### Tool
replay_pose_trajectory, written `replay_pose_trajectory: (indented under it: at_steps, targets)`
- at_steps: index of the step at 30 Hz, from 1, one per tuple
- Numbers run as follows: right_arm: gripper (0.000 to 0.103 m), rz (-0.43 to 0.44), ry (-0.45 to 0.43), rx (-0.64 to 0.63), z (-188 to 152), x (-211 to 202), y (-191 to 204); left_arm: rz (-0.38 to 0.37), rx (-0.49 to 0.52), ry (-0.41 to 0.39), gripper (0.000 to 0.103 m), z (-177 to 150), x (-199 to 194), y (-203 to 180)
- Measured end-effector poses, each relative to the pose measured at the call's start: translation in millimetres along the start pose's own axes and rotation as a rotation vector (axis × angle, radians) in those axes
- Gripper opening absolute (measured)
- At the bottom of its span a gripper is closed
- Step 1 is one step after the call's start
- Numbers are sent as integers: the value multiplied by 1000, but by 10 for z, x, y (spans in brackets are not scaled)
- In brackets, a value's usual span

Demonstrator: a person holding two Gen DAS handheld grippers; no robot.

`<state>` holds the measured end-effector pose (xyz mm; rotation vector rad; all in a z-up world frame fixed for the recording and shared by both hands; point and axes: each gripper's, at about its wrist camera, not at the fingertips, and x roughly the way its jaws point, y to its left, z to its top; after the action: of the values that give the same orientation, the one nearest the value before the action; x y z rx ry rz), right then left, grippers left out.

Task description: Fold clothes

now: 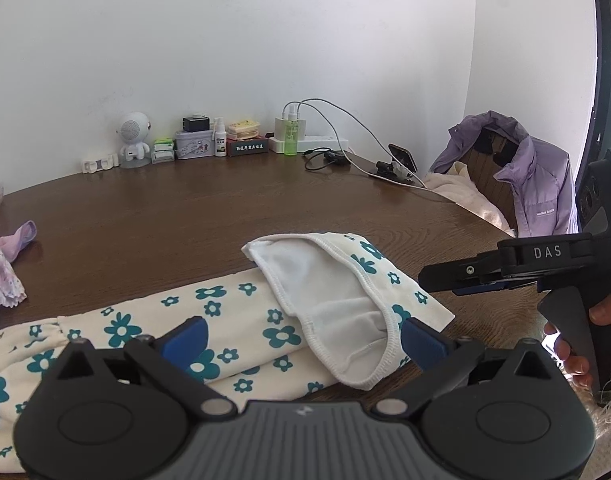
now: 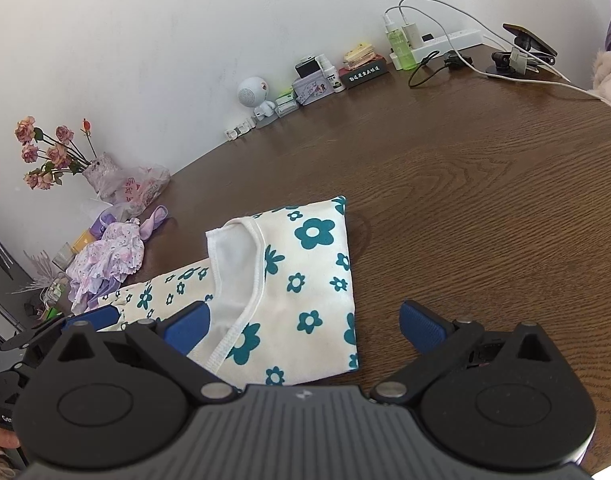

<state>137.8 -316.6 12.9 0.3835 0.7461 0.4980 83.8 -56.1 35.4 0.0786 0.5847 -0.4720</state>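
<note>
A: Where are your claws sitting?

B: I'm holding the left claw [image 1: 301, 338] spread wide, gripping nothing, just above the near edge of the shirt [image 1: 233, 320]. The right claw [image 2: 301, 326] is spread too and empty, hovering over the collar end [image 2: 241, 276].

A: And the shirt itself?

B: It's lying flat on the desk [image 2: 485, 208], already looking doubled into a long strip, white lining showing at the neck opening. A lilac garment [image 2: 105, 264] is waiting well apart on the left.

A: So which step?

B: I'm judging I'm between folds. Next I'm thinking each claw needs to pinch an edge of the collar end and carry it over the strip, keeping the layers together so the lining isn't slipping out.
</note>
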Motion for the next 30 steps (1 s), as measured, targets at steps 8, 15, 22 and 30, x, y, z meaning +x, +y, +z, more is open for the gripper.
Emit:
replay_pose_trajectory:
  at_steps: [8, 15, 22, 30]
  targets:
    - [103, 33, 32, -1, 117, 137, -140, -70, 168, 41, 53, 171, 352, -69]
    - [80, 105, 33, 49, 184, 298, -299, -73, 320, 125, 13, 207, 756, -94]
    - [60, 183, 54, 63, 266, 451, -407, -101, 286, 130, 11, 163, 803, 31]
    - [27, 230, 80, 208, 165, 451, -605, -130, 256, 132, 11, 129, 845, 147]
